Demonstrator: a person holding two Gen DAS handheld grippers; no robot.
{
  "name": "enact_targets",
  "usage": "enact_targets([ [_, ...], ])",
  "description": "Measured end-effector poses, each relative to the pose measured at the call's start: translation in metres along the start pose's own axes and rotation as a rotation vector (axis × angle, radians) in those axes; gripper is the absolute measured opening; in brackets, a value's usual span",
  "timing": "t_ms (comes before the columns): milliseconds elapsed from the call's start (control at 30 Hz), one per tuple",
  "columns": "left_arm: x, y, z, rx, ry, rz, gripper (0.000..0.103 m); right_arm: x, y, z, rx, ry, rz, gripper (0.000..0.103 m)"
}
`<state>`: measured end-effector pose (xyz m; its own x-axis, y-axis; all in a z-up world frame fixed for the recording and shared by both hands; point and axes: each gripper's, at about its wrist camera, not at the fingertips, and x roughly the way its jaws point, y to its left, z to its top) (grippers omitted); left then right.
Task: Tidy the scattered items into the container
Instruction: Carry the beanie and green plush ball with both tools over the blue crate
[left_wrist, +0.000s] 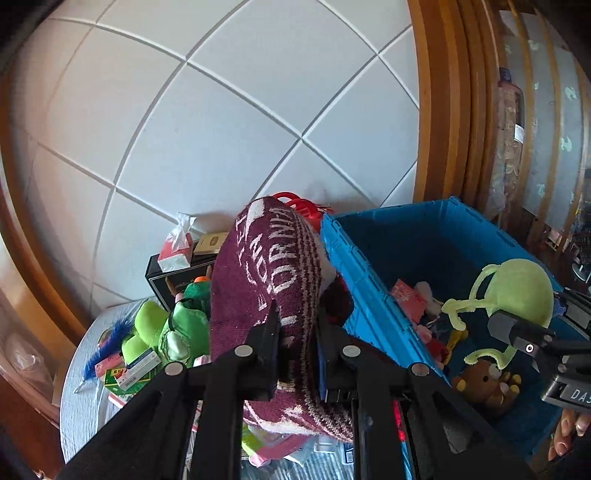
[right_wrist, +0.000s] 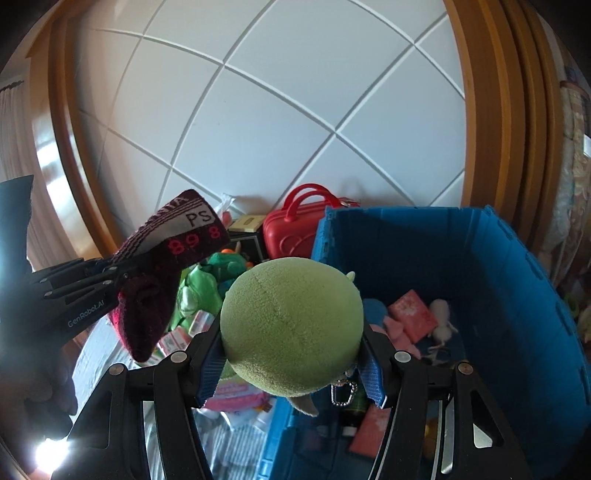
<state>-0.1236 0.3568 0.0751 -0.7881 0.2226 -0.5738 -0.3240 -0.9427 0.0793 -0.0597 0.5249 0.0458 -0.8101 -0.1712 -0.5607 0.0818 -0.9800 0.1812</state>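
While my left gripper (left_wrist: 295, 332) has its jaws clamped on the maroon scarf (left_wrist: 273, 273) beside the blue crate (left_wrist: 369, 280), my right gripper (right_wrist: 291, 365) pinches a green plush (right_wrist: 291, 325) over it (teddy bear (left_wrist: 484, 380) and pink packet (right_wrist: 412, 314) inside).

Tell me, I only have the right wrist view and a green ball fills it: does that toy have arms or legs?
Observer: Yes. The left wrist view shows thin pale-green limbs dangling from the green plush toy, which the right gripper holds above the blue crate.
Operator: What sits right under it?
Observer: A brown bear plush lies on the crate floor below the limbs.
Operator: And the left gripper?
Observer: The left gripper is clamped on the maroon knit scarf, by the crate's left wall, over the pile rather than the crate.
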Motion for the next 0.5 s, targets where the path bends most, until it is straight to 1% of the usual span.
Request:
enact_targets([
  [133, 0.006, -0.03, 0.015, 0.046, -0.01, -0.041, 0.015, -0.008, -0.027, 0.002, 0.032, -0.016, -0.041, 0.061],
  [233, 0.012, -0.048, 0.026, 0.047, 0.001, -0.101, 0.015, -0.012, -0.048, 0.002, 0.064, -0.026, -0.077, 0.061],
  [300, 0.018, -0.063, 0.032, 0.066, 0.007, -0.129, 0.015, -0.014, -0.063, 0.002, 0.093, -0.028, -0.102, 0.061],
  [500, 0.035, -0.107, 0.046, 0.125, 0.011, -0.183, 0.015, -0.023, -0.105, 0.0, 0.153, -0.034, -0.178, 0.061],
])
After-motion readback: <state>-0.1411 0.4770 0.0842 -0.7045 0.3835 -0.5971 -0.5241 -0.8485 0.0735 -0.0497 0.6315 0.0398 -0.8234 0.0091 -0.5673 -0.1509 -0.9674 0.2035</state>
